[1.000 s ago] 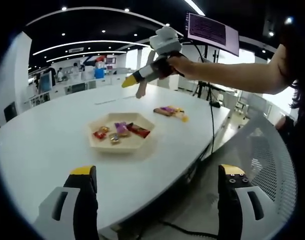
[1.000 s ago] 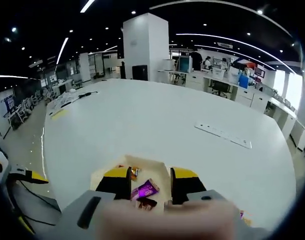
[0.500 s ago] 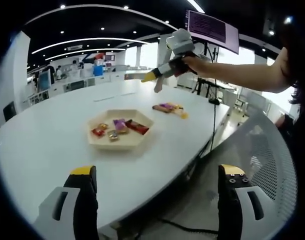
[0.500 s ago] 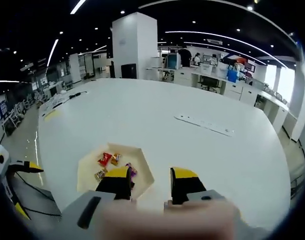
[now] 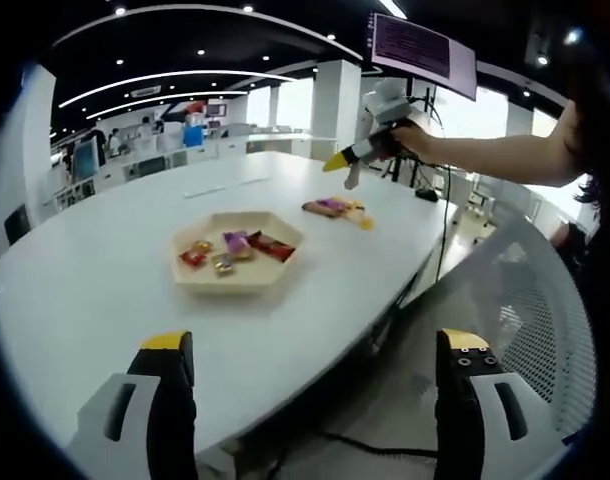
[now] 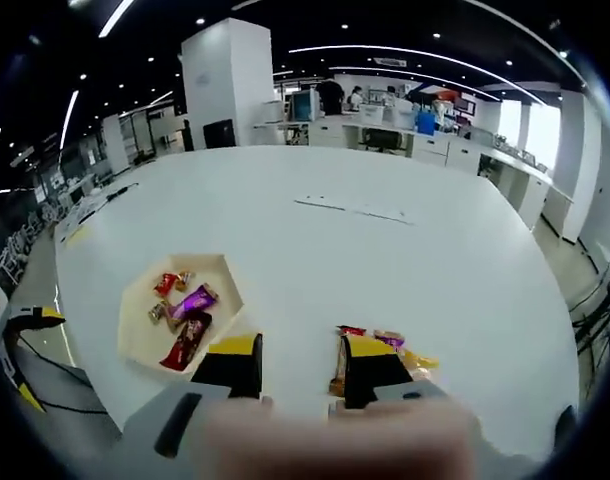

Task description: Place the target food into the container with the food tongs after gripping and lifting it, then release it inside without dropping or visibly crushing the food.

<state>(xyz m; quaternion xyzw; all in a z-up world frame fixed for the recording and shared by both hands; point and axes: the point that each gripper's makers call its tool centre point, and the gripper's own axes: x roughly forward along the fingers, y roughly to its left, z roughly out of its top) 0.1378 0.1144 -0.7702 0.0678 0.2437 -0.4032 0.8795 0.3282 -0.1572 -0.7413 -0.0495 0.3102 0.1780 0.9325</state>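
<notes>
Hexagonal beige tray [image 5: 237,281] holding wrapped snacks [image 5: 235,248], more snacks [image 5: 337,209] beside

No text is coming through legibly in either view. The wall screen [image 5: 419,48] at about one o'clock in the left gripper view is showing rows of pale lines on purple, too small to make out. The snack wrappers in the tray [image 6: 145,300] and the loose ones on the table [image 6: 385,345] are carrying printed colours, but no brand or lettering is resolving at this size
</notes>
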